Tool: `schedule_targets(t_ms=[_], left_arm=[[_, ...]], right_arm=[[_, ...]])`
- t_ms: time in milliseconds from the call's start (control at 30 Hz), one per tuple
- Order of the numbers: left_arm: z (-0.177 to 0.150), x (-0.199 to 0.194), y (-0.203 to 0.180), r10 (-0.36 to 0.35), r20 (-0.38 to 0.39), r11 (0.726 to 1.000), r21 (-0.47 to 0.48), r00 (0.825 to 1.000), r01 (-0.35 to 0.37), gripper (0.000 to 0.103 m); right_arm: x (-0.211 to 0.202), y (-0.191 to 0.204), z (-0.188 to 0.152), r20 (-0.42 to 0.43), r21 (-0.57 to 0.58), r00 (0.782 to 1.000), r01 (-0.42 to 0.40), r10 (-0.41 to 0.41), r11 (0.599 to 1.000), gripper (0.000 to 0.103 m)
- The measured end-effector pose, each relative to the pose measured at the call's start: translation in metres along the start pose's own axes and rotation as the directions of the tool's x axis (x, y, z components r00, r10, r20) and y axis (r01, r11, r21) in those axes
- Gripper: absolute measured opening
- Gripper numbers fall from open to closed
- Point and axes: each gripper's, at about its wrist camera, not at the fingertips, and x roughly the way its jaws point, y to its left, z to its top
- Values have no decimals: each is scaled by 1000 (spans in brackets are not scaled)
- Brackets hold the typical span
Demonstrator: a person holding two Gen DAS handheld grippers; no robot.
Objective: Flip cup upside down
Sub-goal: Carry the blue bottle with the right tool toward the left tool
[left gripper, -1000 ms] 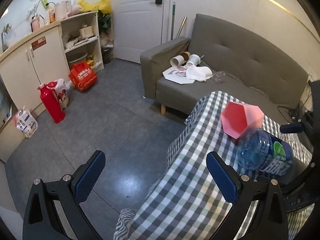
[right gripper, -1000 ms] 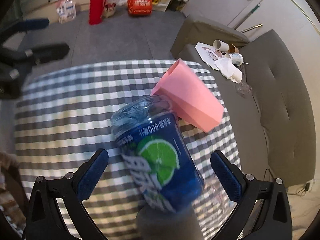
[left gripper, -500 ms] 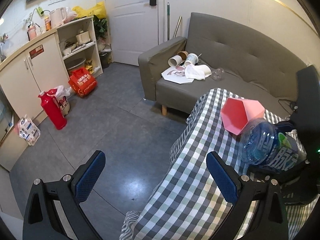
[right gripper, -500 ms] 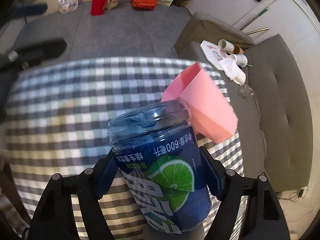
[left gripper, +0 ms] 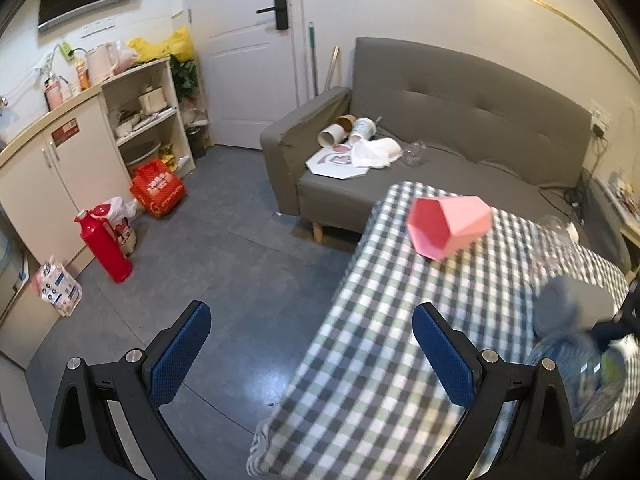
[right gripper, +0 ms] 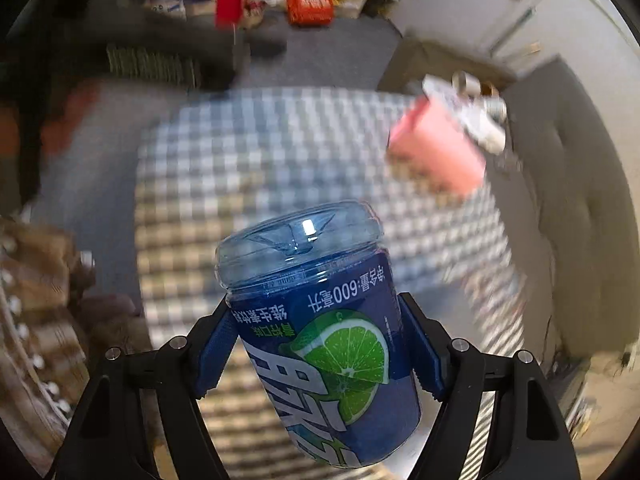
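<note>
Cup of blue clear plastic with lime label clamped between right hand-held gripper pads at lower centre, lifted over checked surface, flip partway; left hand-held gripper wide open, empty.

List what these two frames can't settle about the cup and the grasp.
- Blue cup lower end: right wrist view, cut off by the bottom edge.
- Right gripper pad contact: hidden behind the cup.
- Cup in left wrist view: motion-blurred at the frame edge.
- Pink box: blurred in right wrist view.
</note>
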Motion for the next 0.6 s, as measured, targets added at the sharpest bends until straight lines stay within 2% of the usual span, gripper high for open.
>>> schedule_targets(t_ms=[133, 333, 400, 433, 467, 567, 600], left_arm=[[-2, -7, -10, -26, -20, 999, 21, 999, 26, 103], [-3, -15, -28, -57, -60, 995, 77, 997, 62, 103], [-1, -20, -35, -57, -65, 992, 111, 996, 64, 103], [1, -24, -39, -50, -63, 990, 128, 997, 58, 103], [2, -27, -41, -45, -60, 989, 136, 997, 52, 103], [11, -40, -51, -51, -60, 987, 151, 997, 59, 103], [14, -45, -55, -59, -63, 987, 146, 996, 67, 103]], right_arm=[[17, -1, -31, -31, 92, 999, -17, 20, 996, 76], [20, 1, -57, -8, 200, 1000, -9, 11, 980, 76], [18, 0, -60, 14, 243, 1000, 8, -12, 970, 77], [16, -1, -61, 27, 272, 999, 12, -20, 962, 81], [10, -2, -64, 54, 306, 998, 6, -23, 952, 91], [-19, -8, -75, 163, 387, 986, -85, 23, 918, 94], [-34, -10, -81, 189, 405, 982, -90, 13, 910, 94]])
